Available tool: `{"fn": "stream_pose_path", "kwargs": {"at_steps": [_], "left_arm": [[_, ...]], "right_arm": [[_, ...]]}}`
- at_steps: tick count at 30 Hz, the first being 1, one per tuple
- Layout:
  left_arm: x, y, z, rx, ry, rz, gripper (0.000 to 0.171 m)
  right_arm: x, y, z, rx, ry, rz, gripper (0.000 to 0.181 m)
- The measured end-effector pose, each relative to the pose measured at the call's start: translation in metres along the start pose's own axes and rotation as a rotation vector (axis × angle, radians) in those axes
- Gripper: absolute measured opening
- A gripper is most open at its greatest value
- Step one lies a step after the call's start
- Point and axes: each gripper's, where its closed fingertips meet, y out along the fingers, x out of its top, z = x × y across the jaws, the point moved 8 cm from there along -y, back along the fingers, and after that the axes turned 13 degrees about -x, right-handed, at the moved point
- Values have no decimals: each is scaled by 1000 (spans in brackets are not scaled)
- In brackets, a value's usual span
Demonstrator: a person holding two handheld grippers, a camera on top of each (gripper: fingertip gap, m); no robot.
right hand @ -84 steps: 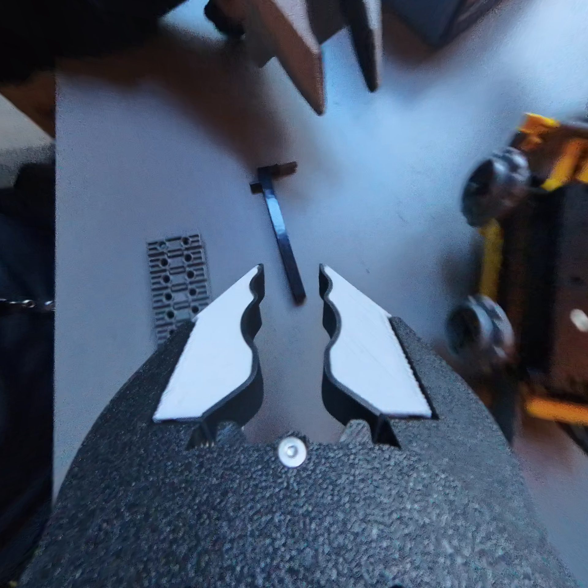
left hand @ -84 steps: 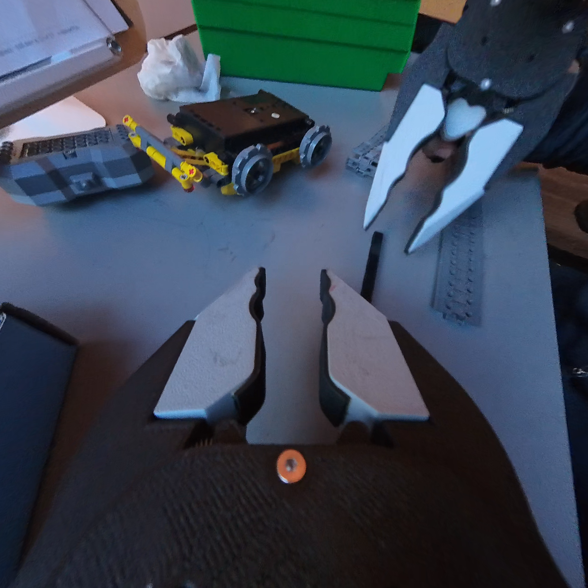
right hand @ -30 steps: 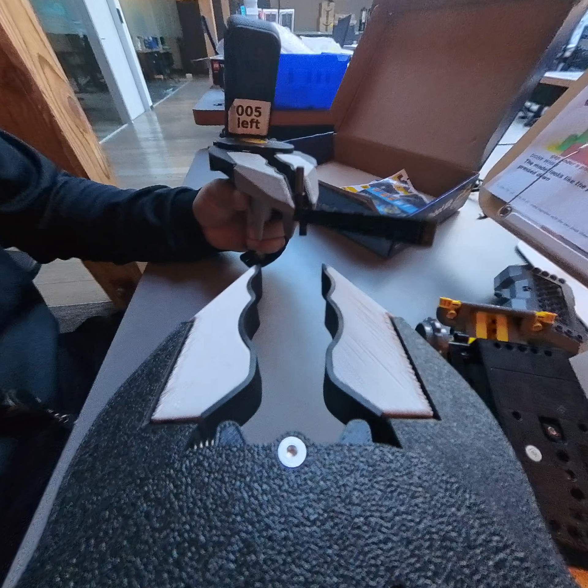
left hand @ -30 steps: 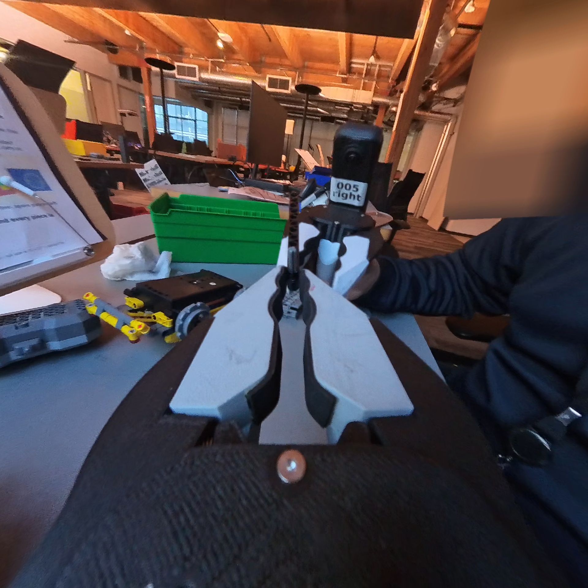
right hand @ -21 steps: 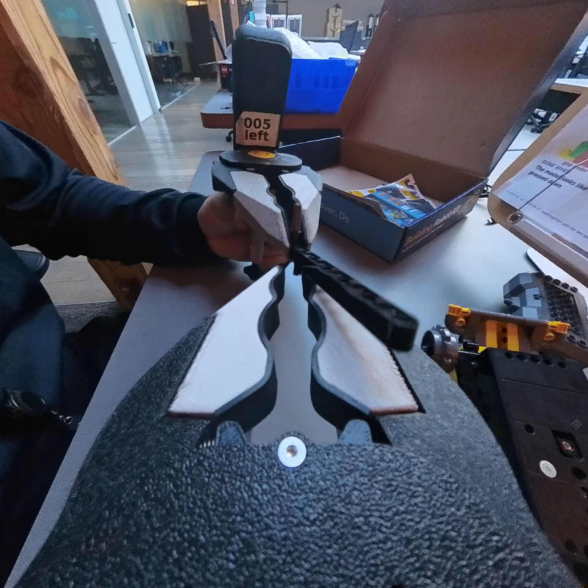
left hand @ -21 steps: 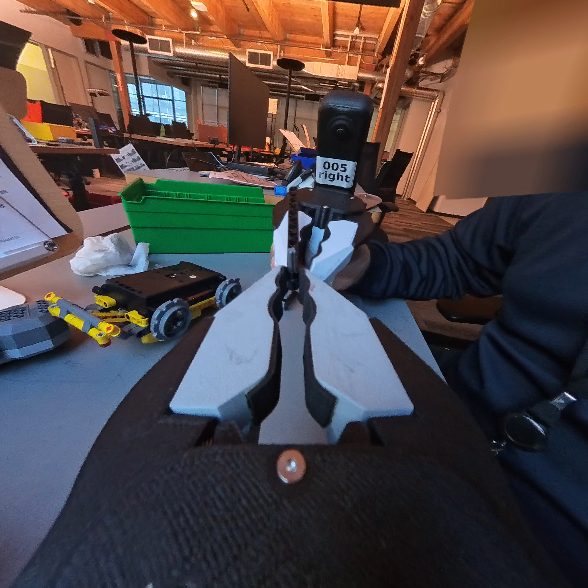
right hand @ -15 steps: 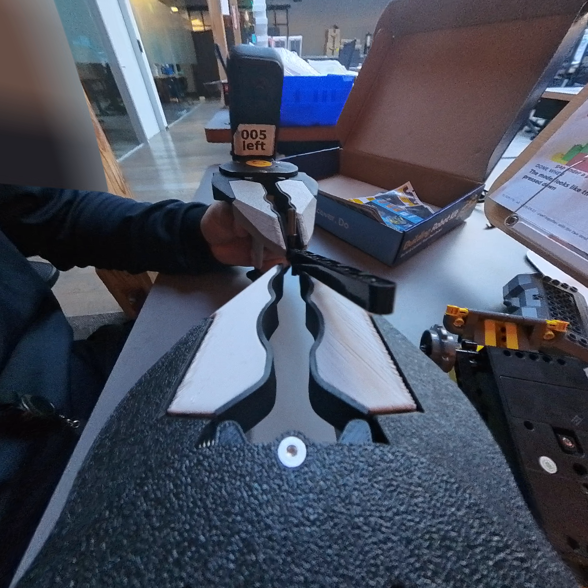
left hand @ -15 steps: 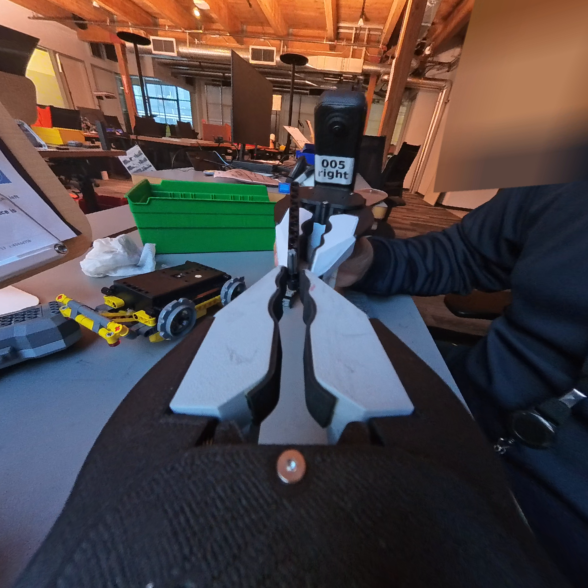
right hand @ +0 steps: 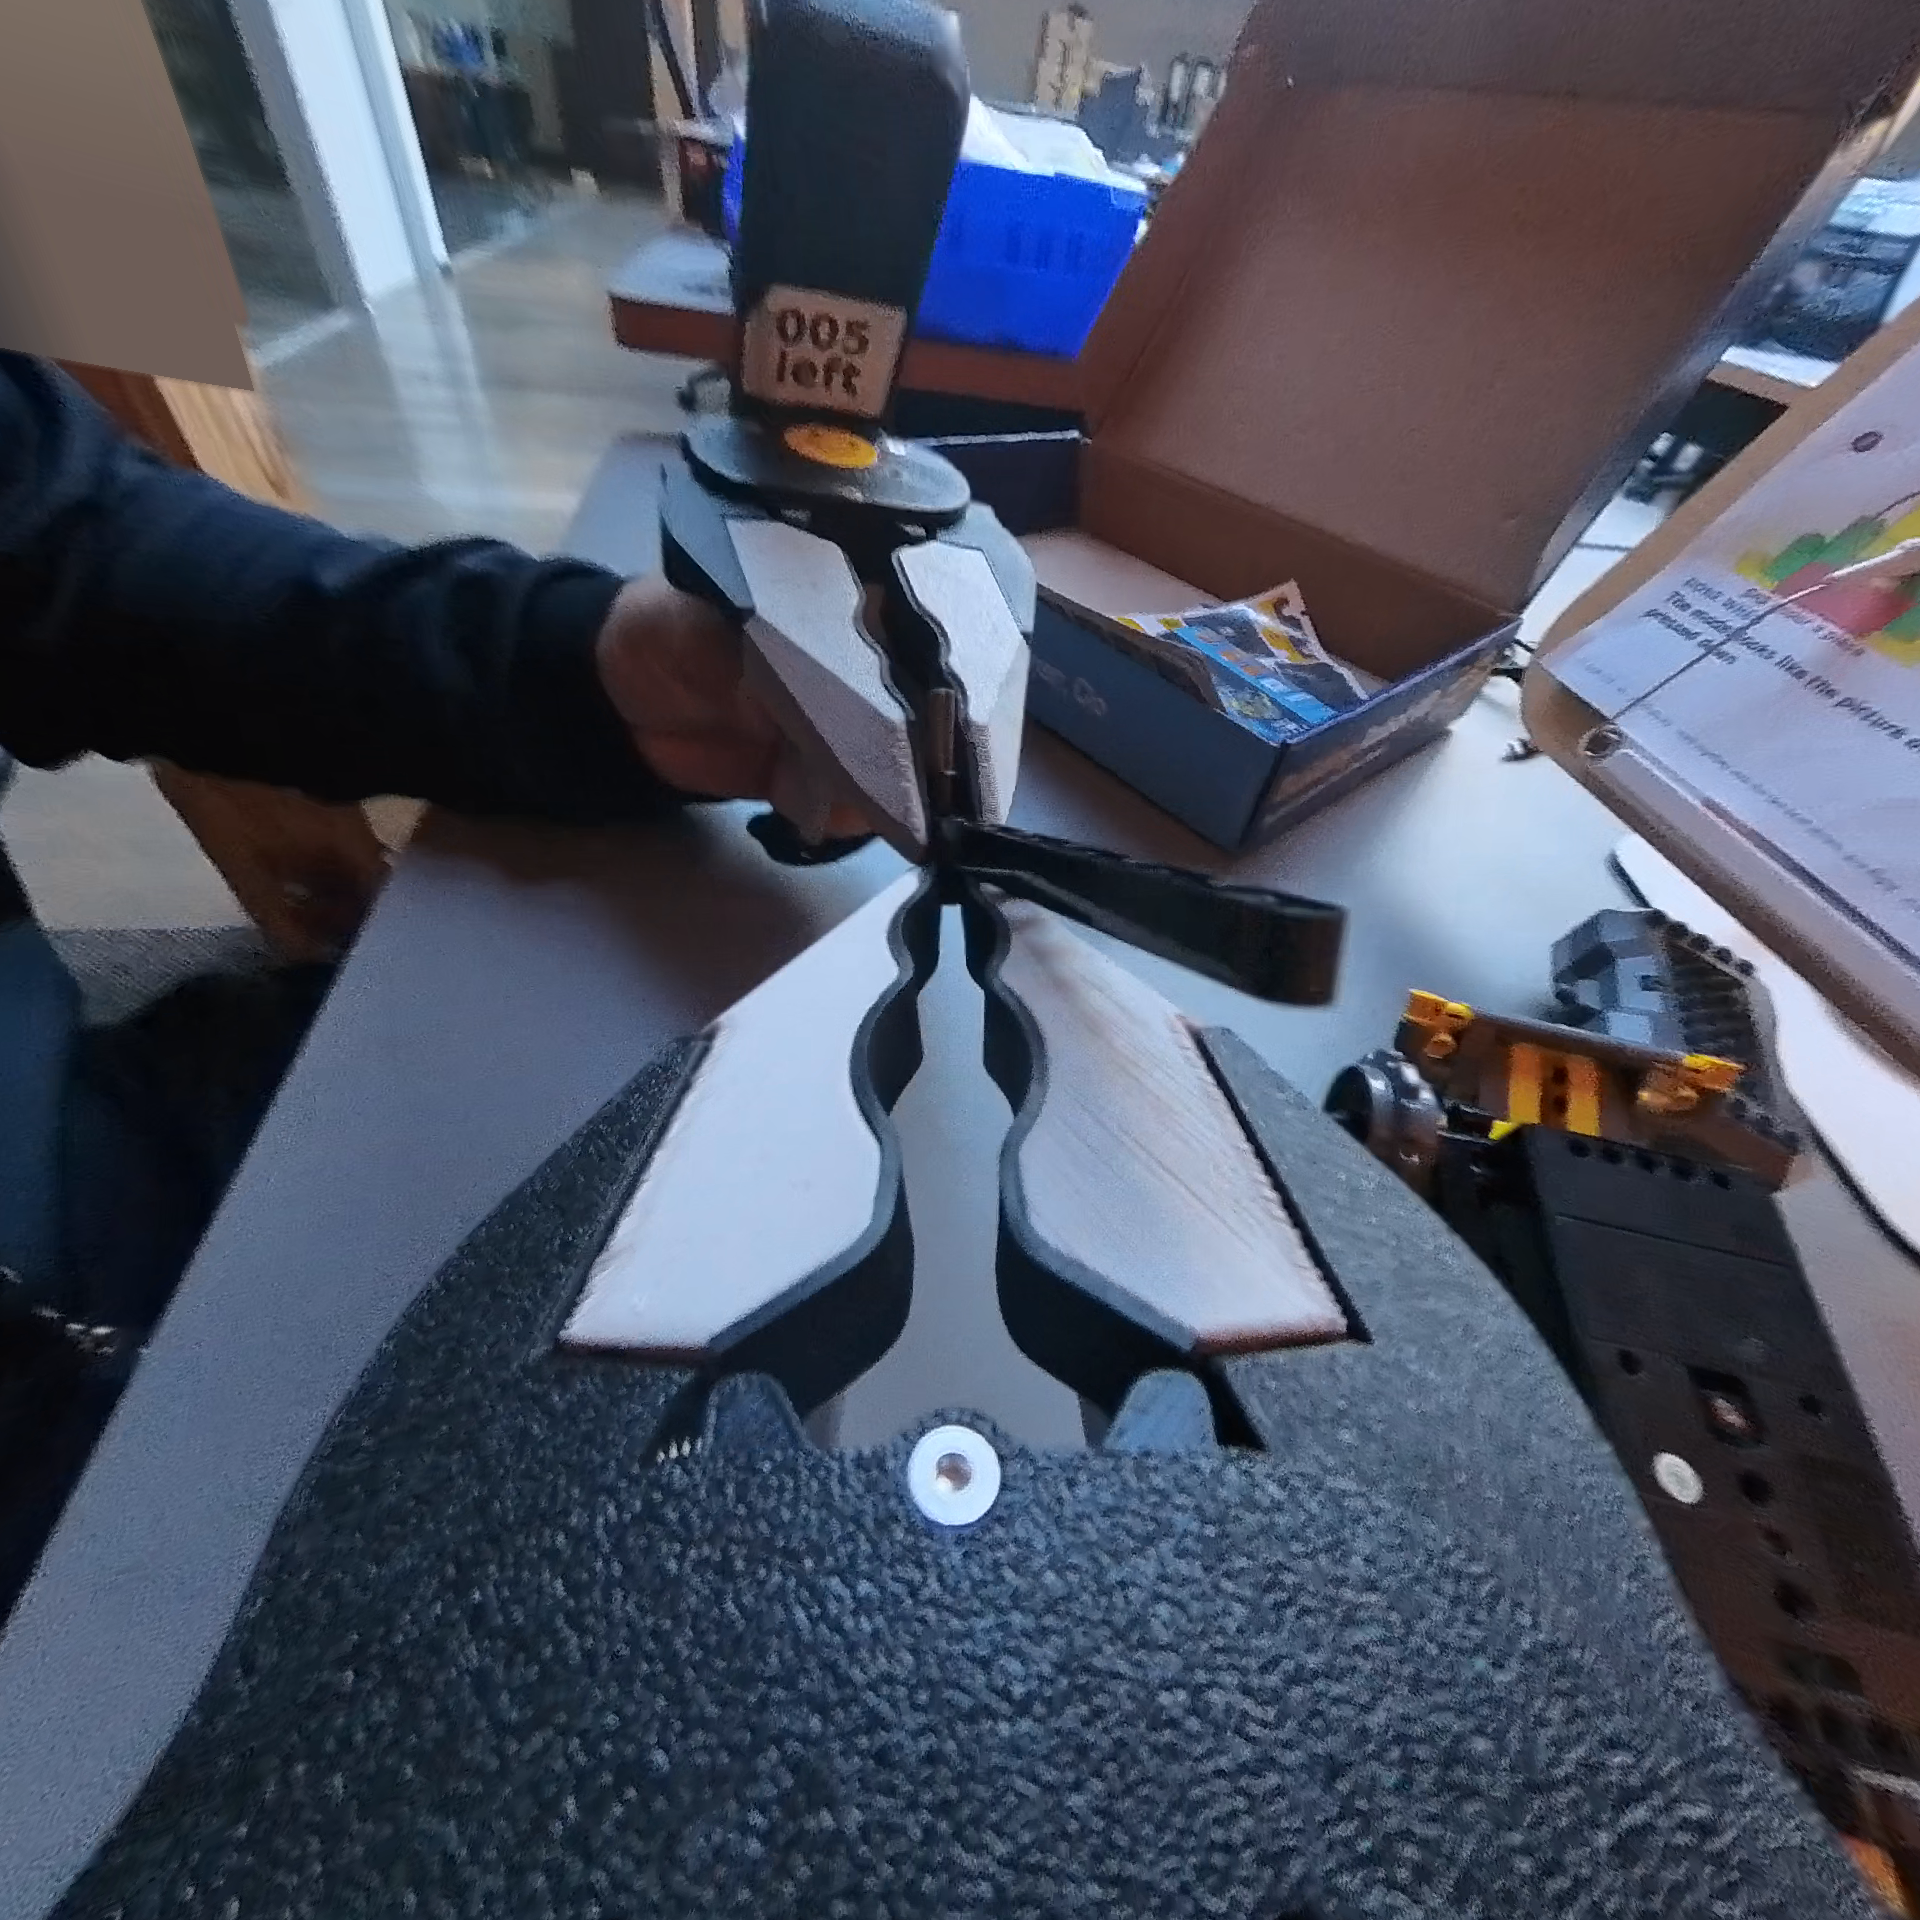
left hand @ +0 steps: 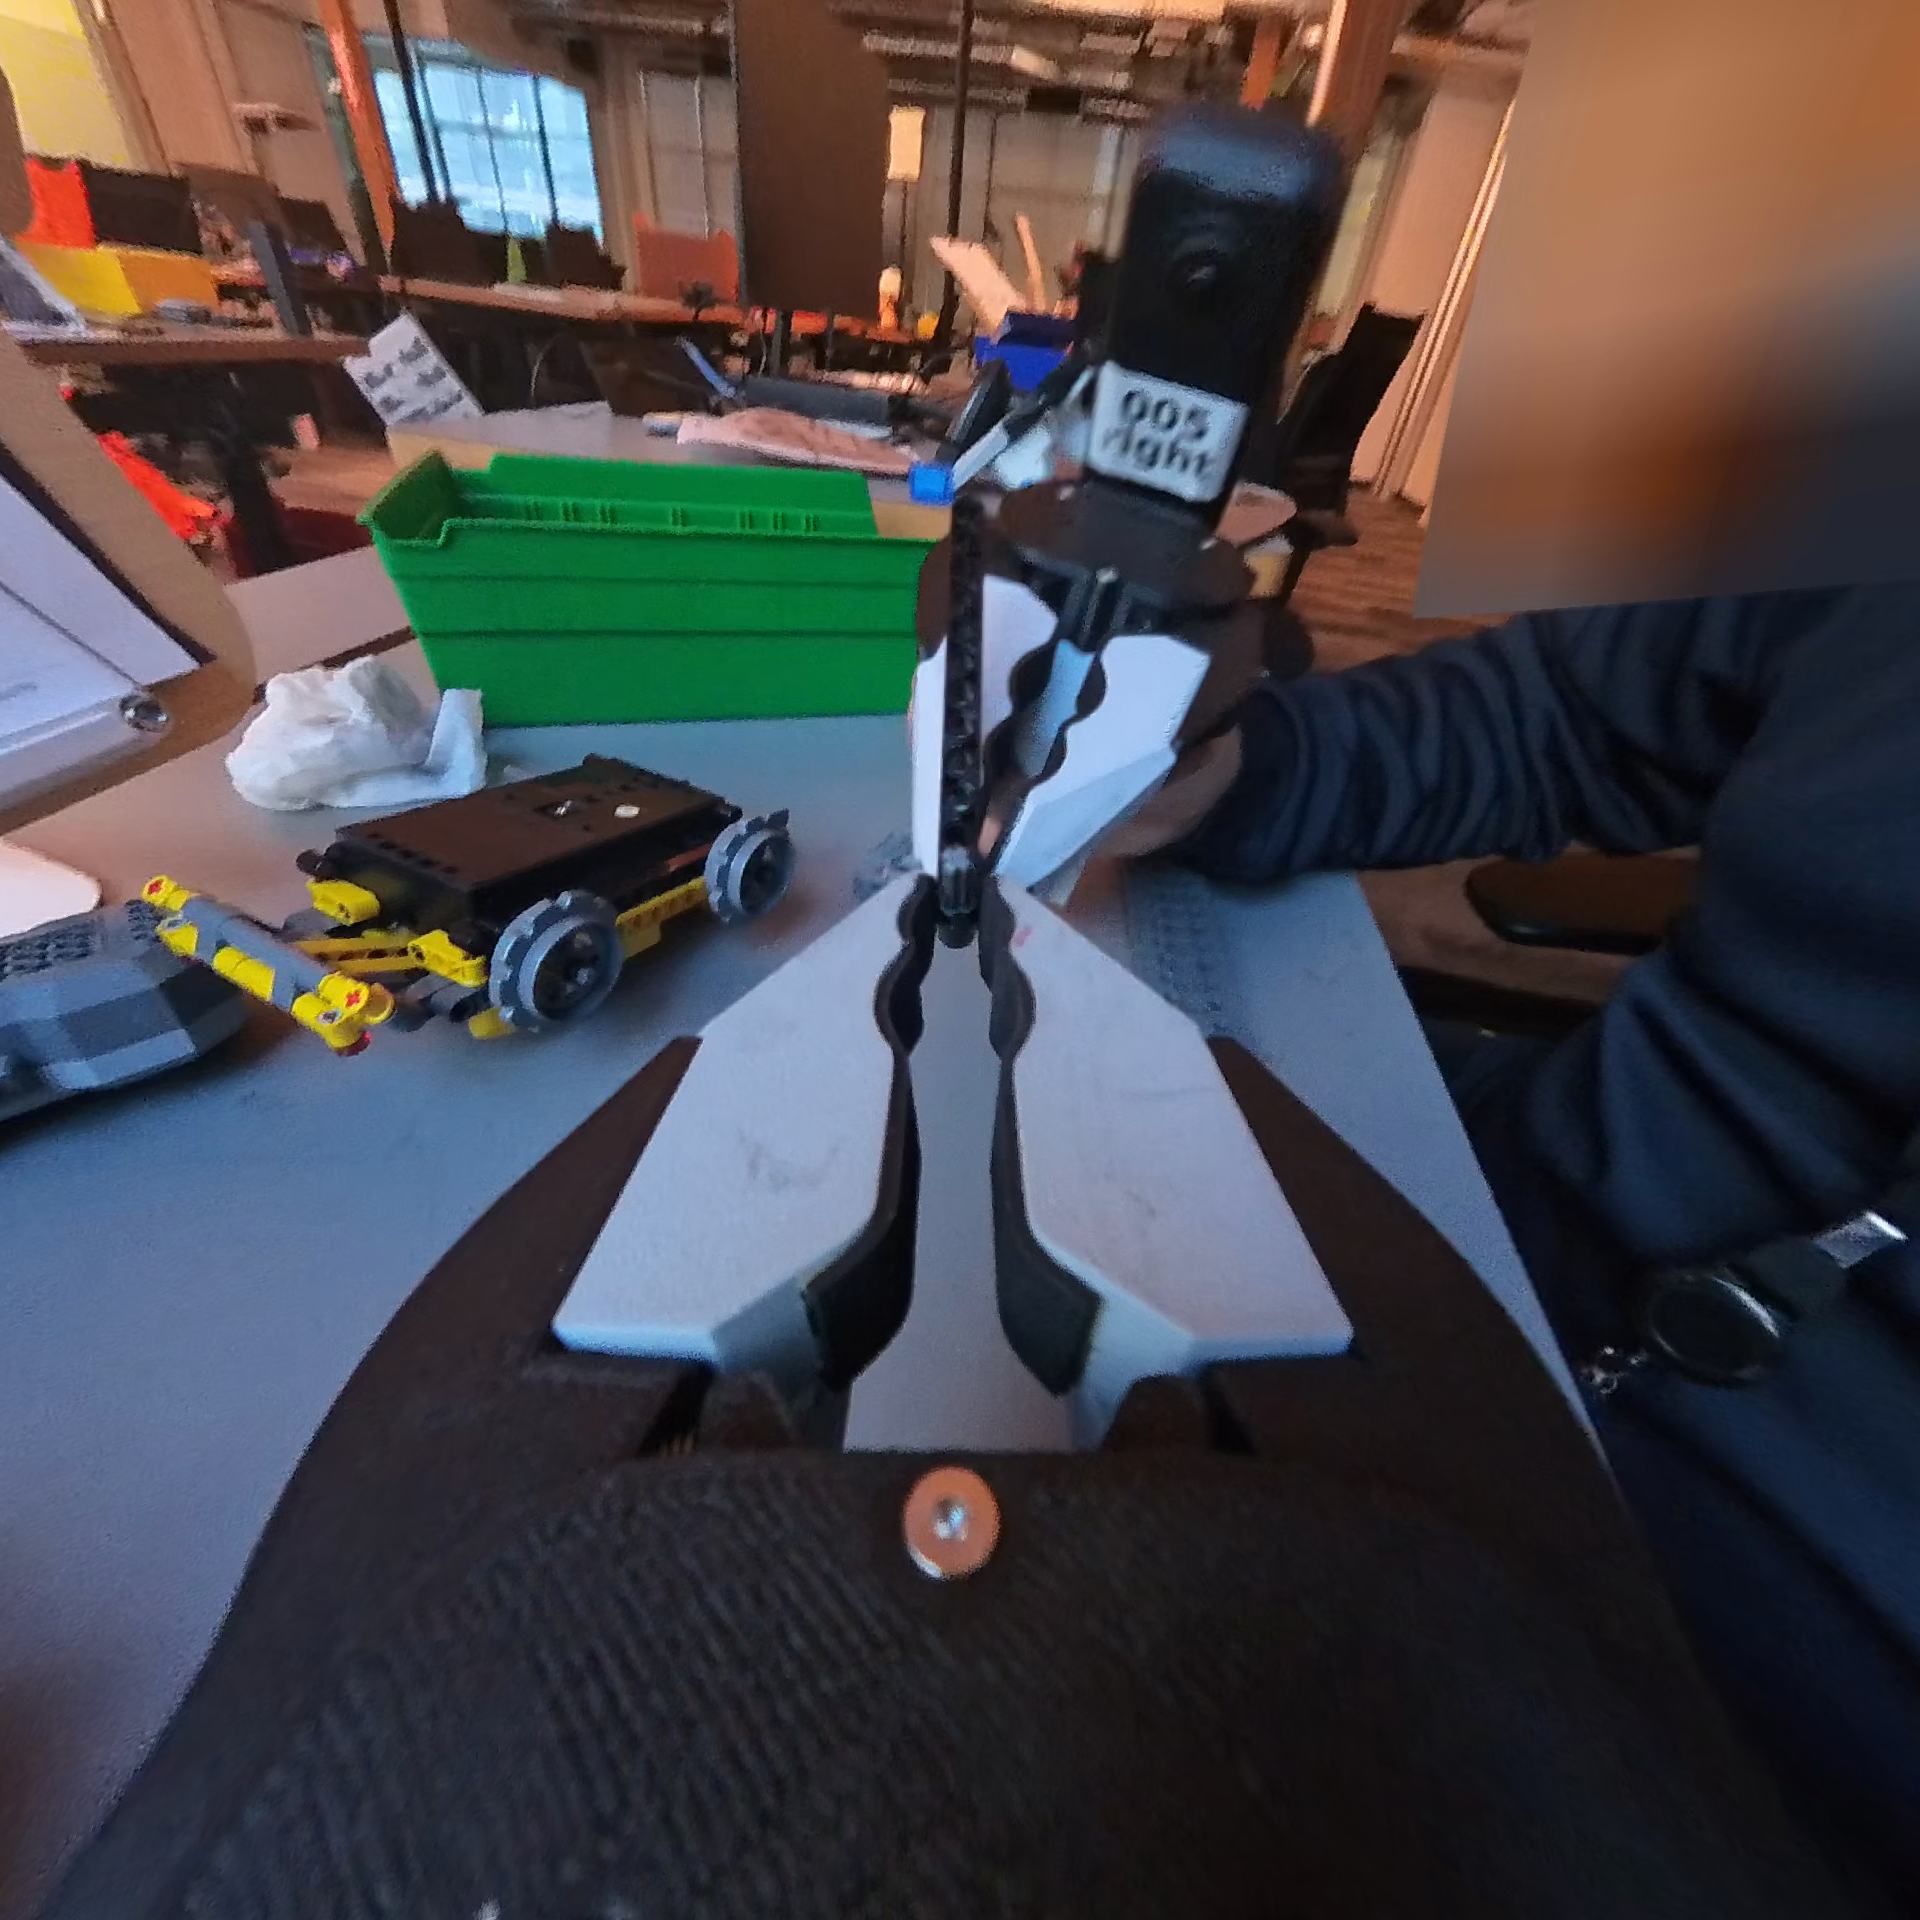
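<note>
A long black brick beam [left hand: 962, 686] is held above the grey table [left hand: 260, 1195] between both grippers, which face each other tip to tip. My left gripper [left hand: 952, 906] is shut on the beam's lower end, and the beam stands upright from its tips. In the right wrist view the beam [right hand: 1164, 914] juts to the right. My right gripper [right hand: 950, 896] is shut on the same end of it. The left gripper [right hand: 935, 821] there pinches a short pin [right hand: 940, 727] at that end. The right gripper [left hand: 992, 831] sits just behind the beam.
A black and yellow brick vehicle [left hand: 540, 883] stands left of the grippers, also in the right wrist view [right hand: 1662, 1247]. Behind it are a green bin [left hand: 644, 613] and a white tissue [left hand: 353, 738]. A grey brick piece [left hand: 94, 997], a grey plate [left hand: 1184, 935], an open cardboard box [right hand: 1351, 364]. Left and right tips are no more than a few centimetres apart. It is some 20 cm from my right tips to the grey brick piece [left hand: 94, 997].
The beam lay on the table between two open grippers; my left gripper has picked it up. In the last second my right gripper has closed on the beam's end.
</note>
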Motion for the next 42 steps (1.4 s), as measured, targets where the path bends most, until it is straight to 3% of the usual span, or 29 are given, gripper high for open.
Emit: {"fn": "stream_pose_path", "kwargs": {"at_steps": [4, 7, 9, 10, 12, 17, 21, 23, 26, 29, 31, 33, 36, 39, 42], "left_arm": [[-7, 4, 0, 102, 64, 169, 6], [-12, 4, 1, 165, 92, 228, 6], [6, -2, -8, 122, 129, 50, 6], [9, -7, -7, 158, 142, 46, 6], [4, -15, 1, 241, 146, 133, 6], [-4, -20, 14, 231, 21, 109, 6], [-17, -16, 22, 251, -33, 182, 6], [-20, -14, 24, 249, -47, 192, 6], [-23, -11, 24, 244, -56, 223, 6], [-25, -6, 22, 230, -57, 242, 6], [-25, -3, 20, 207, -59, 239, 6], [-26, -1, 19, 202, -51, 248, 6], [-28, 1, 17, 193, -33, 281, 6], [-31, 3, 18, 197, -34, 304, 6], [-31, 3, 19, 184, -45, 298, 6]], "right_arm": [[-8, 4, 2, -78, -150, 107, 0], [-12, 10, 4, -146, -253, 189, 0], [-35, 16, -3, -247, -403, 374, 0], [-43, 16, -1, -221, -397, 391, 0], [-37, 13, 4, -158, -304, 318, 0], [-27, 11, -15, -224, -189, 230, 0], [-23, -1, -24, -298, -188, 201, 0], [-4, -21, -36, -401, -184, 133, 0], [28, -76, -71, -630, -176, 80, 1], [39, -153, -126, -898, -130, 183, 1], [30, -199, -163, -994, -42, 297, 0], [6, -232, -193, -1014, 73, 478, 1], [-41, -251, -216, -915, 259, 743, 15], [-54, -255, -221, -905, 301, 764, 23], [-40, -252, -214, -926, 278, 686, 25]]}}
